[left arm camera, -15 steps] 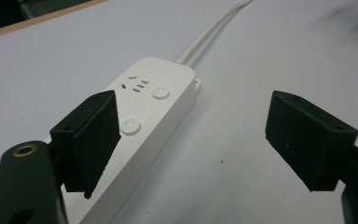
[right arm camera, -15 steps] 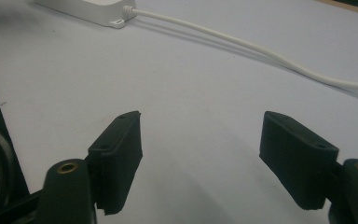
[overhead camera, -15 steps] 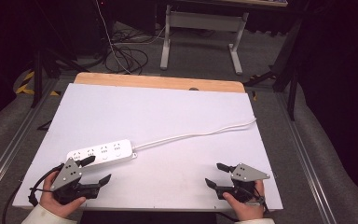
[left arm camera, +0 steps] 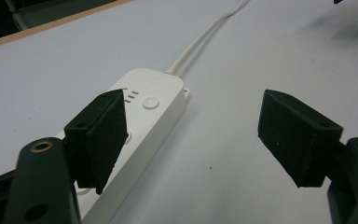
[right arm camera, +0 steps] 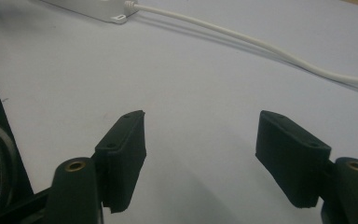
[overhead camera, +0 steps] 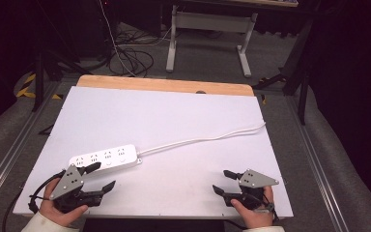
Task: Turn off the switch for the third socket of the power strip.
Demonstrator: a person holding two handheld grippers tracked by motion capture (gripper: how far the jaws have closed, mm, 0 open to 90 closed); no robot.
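A white power strip (overhead camera: 105,158) lies on the white table top (overhead camera: 174,121) at the near left, and its white cable (overhead camera: 207,139) runs off to the right edge. My left gripper (overhead camera: 101,177) is open just in front of the strip, one jaw overlapping its near edge. In the left gripper view the strip (left arm camera: 144,112) lies under the left jaw, and the gripper (left arm camera: 191,135) holds nothing. Low at the near right, my right gripper (overhead camera: 224,181) stands open over bare table. The right gripper view has the gripper (right arm camera: 200,144) wide open, with the cable (right arm camera: 261,46) and the strip's end (right arm camera: 107,11) beyond it.
A wooden strip (overhead camera: 164,86) borders the table's far edge. Beyond it stand a white table frame (overhead camera: 207,34) and loose black cables (overhead camera: 130,58) on the floor. Grey metal rails (overhead camera: 9,159) run along both sides of the table.
Both hands have barely moved; the left gripper has shifted slightly toward the power strip.
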